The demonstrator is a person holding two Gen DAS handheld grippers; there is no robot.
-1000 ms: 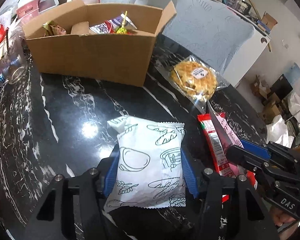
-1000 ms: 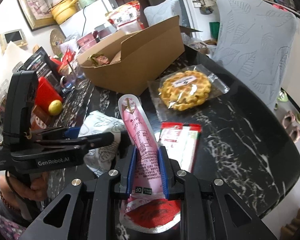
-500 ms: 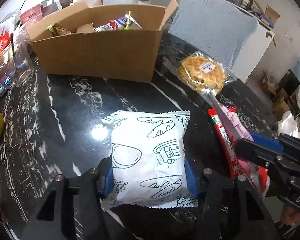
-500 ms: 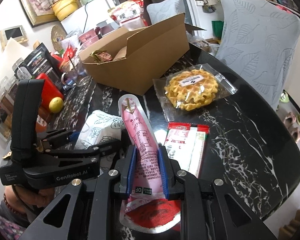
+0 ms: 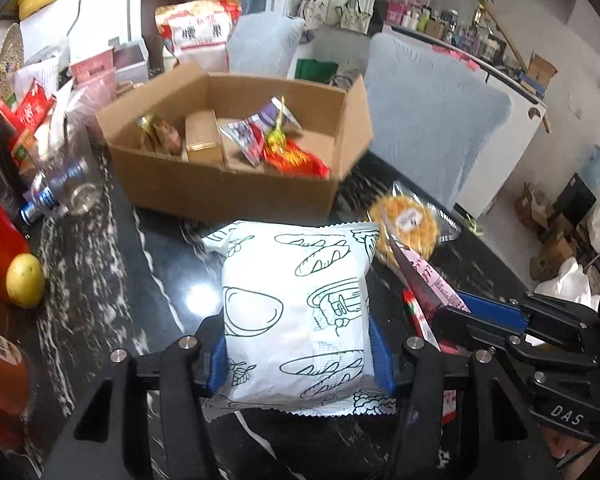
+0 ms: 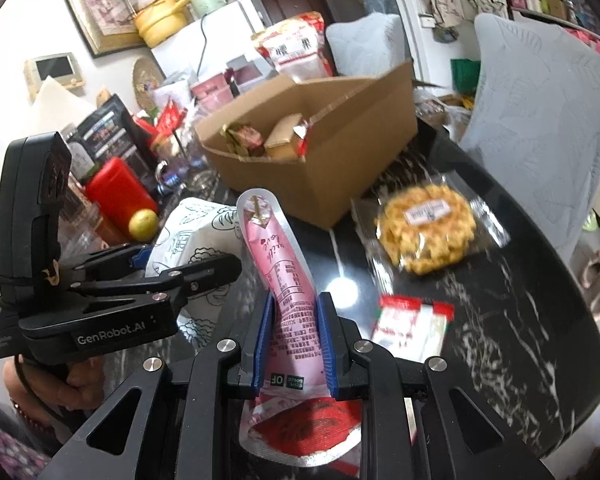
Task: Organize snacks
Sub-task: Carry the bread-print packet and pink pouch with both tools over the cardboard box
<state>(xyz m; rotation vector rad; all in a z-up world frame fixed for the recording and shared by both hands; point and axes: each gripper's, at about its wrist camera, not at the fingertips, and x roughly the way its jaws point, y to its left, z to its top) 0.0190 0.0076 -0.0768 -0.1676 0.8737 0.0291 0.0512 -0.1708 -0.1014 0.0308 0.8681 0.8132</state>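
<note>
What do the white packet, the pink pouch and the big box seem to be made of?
White packet: matte plastic film, probably; crimped zigzag seams. Pink pouch: glossy film, apparently foil-lined; silvery edge. Big box: plain brown corrugated cardboard, with folded flaps.

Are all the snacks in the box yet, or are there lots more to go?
Not yet. The cardboard box already holds a few snacks. The left gripper grips a white bread packet, and the right gripper grips a pink pouch. The waffle pack and a red-and-white packet lie on the table.
</note>
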